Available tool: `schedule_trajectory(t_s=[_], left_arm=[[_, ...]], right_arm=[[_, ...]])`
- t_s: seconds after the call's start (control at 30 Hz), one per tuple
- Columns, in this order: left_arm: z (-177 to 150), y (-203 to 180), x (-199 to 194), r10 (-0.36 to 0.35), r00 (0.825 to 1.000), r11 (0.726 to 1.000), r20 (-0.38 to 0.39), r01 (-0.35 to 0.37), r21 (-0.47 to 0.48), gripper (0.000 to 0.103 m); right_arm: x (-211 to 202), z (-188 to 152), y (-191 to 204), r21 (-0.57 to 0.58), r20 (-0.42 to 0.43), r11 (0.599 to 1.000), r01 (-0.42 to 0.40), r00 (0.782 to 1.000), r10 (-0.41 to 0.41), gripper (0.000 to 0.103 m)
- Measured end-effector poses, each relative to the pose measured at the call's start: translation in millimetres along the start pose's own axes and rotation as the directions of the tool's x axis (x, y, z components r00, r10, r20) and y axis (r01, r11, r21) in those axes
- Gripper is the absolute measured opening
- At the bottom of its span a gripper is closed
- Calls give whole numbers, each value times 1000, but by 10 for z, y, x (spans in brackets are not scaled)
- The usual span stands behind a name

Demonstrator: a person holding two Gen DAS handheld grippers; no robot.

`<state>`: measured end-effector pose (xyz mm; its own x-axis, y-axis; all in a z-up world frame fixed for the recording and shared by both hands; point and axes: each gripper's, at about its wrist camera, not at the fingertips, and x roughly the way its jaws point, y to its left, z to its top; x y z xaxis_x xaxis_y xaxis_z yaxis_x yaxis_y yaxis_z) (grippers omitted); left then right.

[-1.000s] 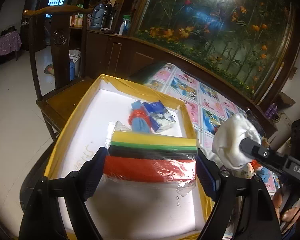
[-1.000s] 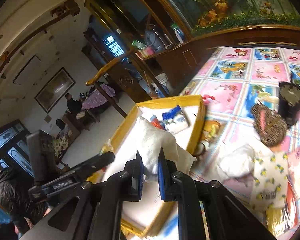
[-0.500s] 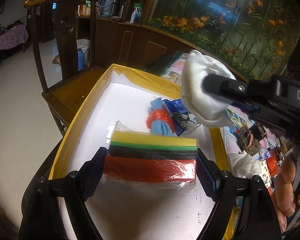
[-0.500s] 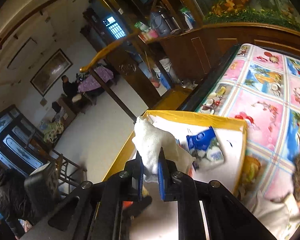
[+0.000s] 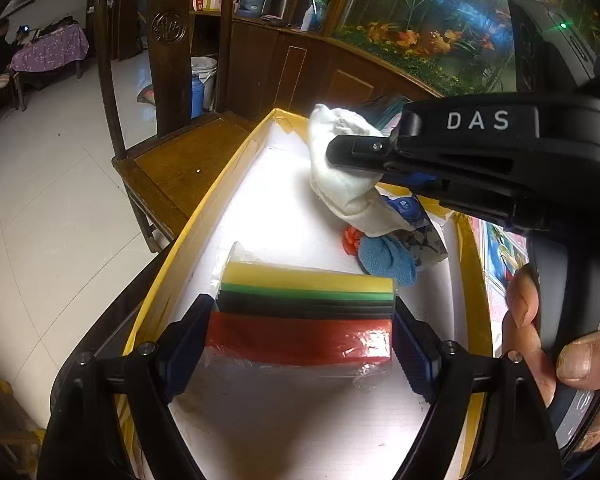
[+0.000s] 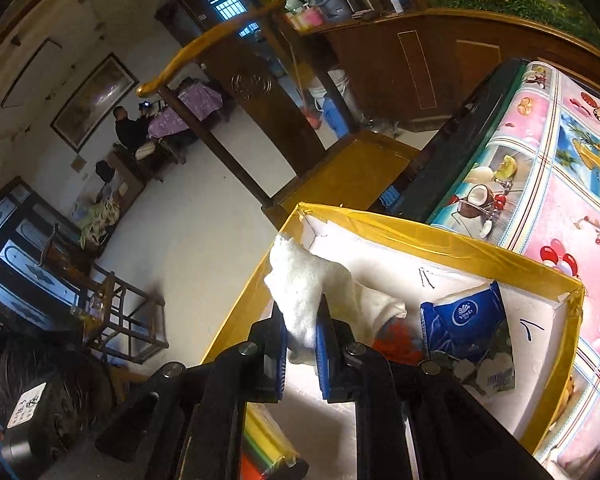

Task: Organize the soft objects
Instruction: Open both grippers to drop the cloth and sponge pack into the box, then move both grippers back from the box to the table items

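A white-lined box with a yellow rim (image 5: 204, 216) (image 6: 420, 236) sits in front of me. My left gripper (image 5: 302, 332) is shut on a plastic-wrapped pack of coloured sponge sheets (image 5: 300, 284), its pads pressing both ends, low over the near part of the box. My right gripper (image 6: 302, 340) is shut on a white cloth (image 6: 300, 284) (image 5: 340, 176), which hangs above the far half of the box. Under the cloth lie a blue tissue pack (image 6: 464, 316) (image 5: 416, 216) and a blue rolled cloth with a red band (image 5: 384, 256).
A dark wooden chair (image 5: 180, 160) stands just left of the box. A table with a bright picture cloth (image 6: 560, 184) borders the box on the right. A hand (image 5: 540, 340) grips the right tool's handle. A person (image 6: 128, 128) sits at a far table.
The right gripper has carried the white cloth leftward from beside the box to above its far half. The left gripper, still holding the sponge pack, has dropped a little toward the box.
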<state>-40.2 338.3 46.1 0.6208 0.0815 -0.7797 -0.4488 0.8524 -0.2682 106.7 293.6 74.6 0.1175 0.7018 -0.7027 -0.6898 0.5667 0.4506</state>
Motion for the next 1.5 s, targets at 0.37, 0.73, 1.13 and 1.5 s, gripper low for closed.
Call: schedule_trajectory(t_s=[0.37,0.73,1.13,1.5], left_arm=[[-13,-26,12,21,1000,1000,2,-21,12,88],[-33,-1,-71,8,999,1000,46,-8,-9,89],[-115,-169,-251,2,996,1000,88,-3,12,89],[-410,-488,-577,-46,990,997,135,37,68,89]], right_arm=[[-21,-28,-26,12,-6,1000,-21,1000,21,29],[-305,-162,64,-11,34,999,-33,999,33,36],[-819,-499,-10,5,83,996,-93,992,93,40],[-1835,-1295,-589,46,183,986,-161,972,150,46]])
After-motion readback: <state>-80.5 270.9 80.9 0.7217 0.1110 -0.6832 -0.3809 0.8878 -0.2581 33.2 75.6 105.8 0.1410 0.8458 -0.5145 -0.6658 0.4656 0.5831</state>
